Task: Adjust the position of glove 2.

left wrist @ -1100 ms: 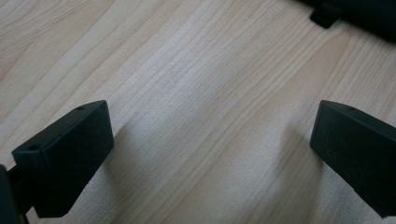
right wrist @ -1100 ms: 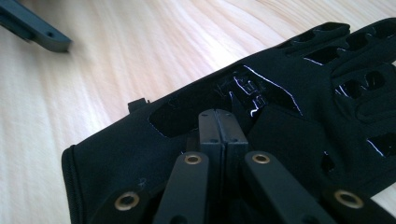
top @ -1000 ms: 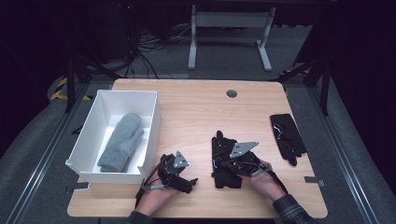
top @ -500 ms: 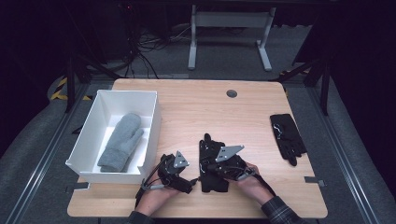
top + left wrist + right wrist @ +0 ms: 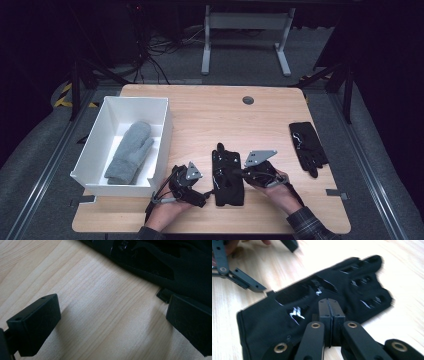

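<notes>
A black glove (image 5: 227, 176) lies flat on the wooden table near its front edge, fingers pointing away from the person. My right gripper (image 5: 242, 173) hovers at the glove's right side; in the right gripper view its jaws (image 5: 328, 305) are pressed together over the back of the glove (image 5: 287, 322), with no fabric visible between them. My left gripper (image 5: 204, 193) rests on the table just left of the glove's cuff. The left gripper view shows it (image 5: 110, 320) open, with bare wood between the jaws and the glove's edge (image 5: 160, 267) beside its right jaw.
A second black glove (image 5: 307, 145) lies at the table's right side. A white box (image 5: 159, 131) at the left holds a grey mitten (image 5: 131, 152). A round cable hole (image 5: 248, 100) sits at the back of the table (image 5: 210, 125). The left gripper's linkage (image 5: 239, 277) shows nearby.
The black glove slid left across the table with the right gripper and turned a little. The right gripper then drew back to the right and rose slightly. The left gripper stayed put.
</notes>
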`<state>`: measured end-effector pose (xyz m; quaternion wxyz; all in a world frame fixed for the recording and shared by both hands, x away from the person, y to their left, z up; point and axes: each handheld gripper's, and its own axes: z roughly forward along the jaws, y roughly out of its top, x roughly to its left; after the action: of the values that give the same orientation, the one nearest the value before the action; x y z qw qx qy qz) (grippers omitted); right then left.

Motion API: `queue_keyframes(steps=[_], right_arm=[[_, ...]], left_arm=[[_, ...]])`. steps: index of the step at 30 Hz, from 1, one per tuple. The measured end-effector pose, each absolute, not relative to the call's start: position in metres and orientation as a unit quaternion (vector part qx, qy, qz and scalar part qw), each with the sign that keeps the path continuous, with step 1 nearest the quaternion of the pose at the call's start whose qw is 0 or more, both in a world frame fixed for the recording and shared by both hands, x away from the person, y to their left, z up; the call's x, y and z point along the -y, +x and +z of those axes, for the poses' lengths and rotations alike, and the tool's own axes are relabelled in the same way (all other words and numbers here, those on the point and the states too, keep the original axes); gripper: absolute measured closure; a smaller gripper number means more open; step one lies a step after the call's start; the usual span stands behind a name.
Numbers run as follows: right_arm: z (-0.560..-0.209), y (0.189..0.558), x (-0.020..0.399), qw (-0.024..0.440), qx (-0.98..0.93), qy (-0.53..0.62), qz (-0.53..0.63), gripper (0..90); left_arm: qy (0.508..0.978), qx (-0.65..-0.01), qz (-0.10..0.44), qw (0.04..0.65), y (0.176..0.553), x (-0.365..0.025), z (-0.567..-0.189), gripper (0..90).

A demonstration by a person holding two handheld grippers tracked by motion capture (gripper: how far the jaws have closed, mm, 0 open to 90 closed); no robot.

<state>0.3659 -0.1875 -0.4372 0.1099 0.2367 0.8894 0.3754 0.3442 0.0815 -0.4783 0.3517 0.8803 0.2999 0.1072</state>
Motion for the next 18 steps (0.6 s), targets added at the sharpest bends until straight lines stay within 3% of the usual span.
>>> queue_keyframes(steps=[18], right_arm=[[-0.424,0.381,0.280,0.168,-0.861,0.318,0.360,90.0]], left_arm=[[0.880,-0.300,0.107,0.352,0.344,-0.081,-0.478,0.0]])
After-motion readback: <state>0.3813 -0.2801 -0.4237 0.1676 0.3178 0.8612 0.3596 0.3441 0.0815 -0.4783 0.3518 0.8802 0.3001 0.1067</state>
